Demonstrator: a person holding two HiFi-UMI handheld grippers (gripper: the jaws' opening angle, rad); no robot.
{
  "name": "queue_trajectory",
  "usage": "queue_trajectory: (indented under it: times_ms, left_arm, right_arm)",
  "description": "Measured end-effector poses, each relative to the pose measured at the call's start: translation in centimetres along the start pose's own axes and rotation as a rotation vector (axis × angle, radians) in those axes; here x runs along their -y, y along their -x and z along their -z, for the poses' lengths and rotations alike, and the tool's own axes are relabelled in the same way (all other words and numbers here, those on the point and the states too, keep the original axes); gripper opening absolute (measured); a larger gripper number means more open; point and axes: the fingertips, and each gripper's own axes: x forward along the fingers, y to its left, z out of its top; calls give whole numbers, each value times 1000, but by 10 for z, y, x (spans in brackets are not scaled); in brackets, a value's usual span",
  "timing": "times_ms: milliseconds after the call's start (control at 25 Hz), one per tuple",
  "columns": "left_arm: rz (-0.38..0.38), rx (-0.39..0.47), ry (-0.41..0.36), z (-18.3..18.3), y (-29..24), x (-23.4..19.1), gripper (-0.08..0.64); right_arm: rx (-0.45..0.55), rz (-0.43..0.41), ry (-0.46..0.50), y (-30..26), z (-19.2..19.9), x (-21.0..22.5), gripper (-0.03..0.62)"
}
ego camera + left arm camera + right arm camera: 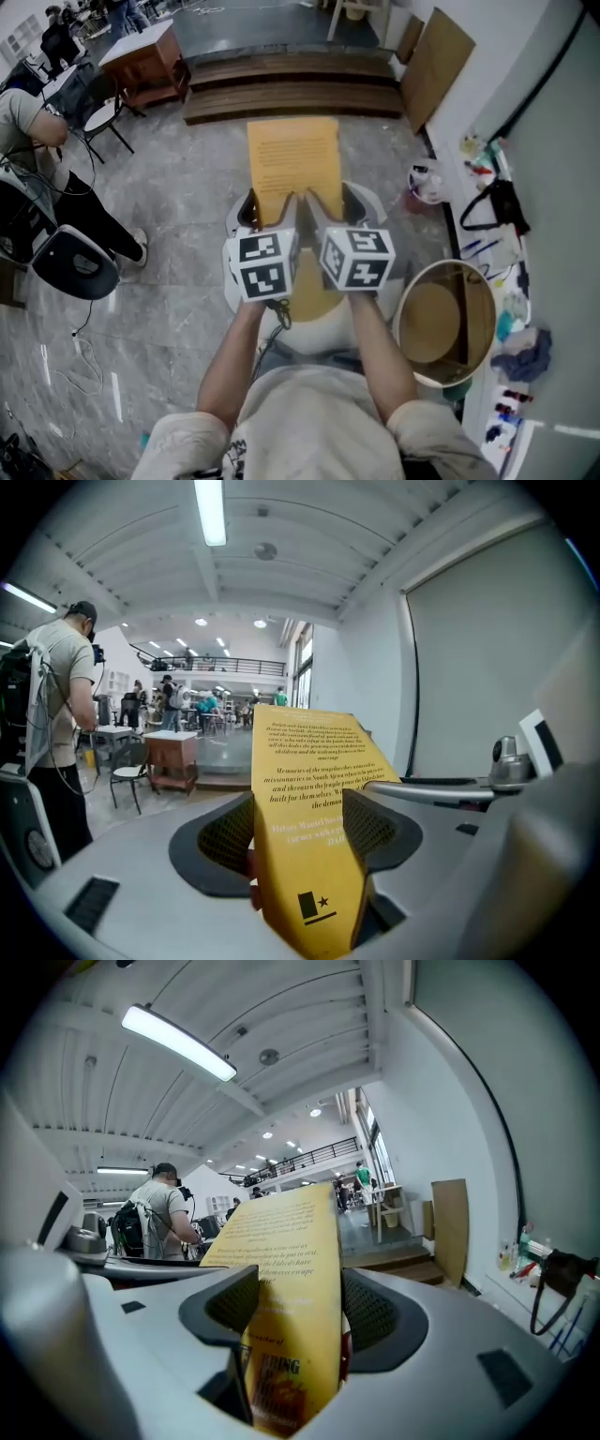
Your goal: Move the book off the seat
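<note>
The yellow book (292,169) sits in the upper middle of the head view, held by both grippers at its near end. It stretches away from the person with its printed back cover facing up. Its near part lies over the white seat (314,330) in the middle of the frame, and its far end reaches out over the grey floor (178,187).

The left gripper (281,220) holds the book's near left side. In the left gripper view the book (314,817) stands between the two dark pads, which press on it from both sides, so the left gripper (298,832) is clamped on it. The right gripper (323,217) is just beside the left one, at the book's near right side. In the right gripper view its jaws are likewise closed onto the book (286,1297), which fills the gap of the right gripper (298,1312).

To the right of the seat, in the lower right of the head view, stands a round wooden tub (445,319). Wooden steps (291,89) run across the top of the frame, with a brown board (436,66) leaning on the wall at upper right. A black chair (75,262) stands at the left edge. At the left of the left gripper view a person (61,696) stands with their back turned.
</note>
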Motion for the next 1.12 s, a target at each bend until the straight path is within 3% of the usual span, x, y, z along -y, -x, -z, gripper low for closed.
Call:
queue_trajectory:
  times_ms: [360, 800, 1120]
  left_arm:
    - [145, 58, -51, -25, -20, 112, 299]
    - [361, 52, -120, -22, -35, 302, 299]
    - [525, 47, -143, -8, -8, 383, 299]
  right_arm:
    - [85, 148, 7, 61, -29, 96, 284]
    - [131, 376, -27, 178, -34, 248, 284]
    - [148, 536, -32, 259, -25, 286, 284]
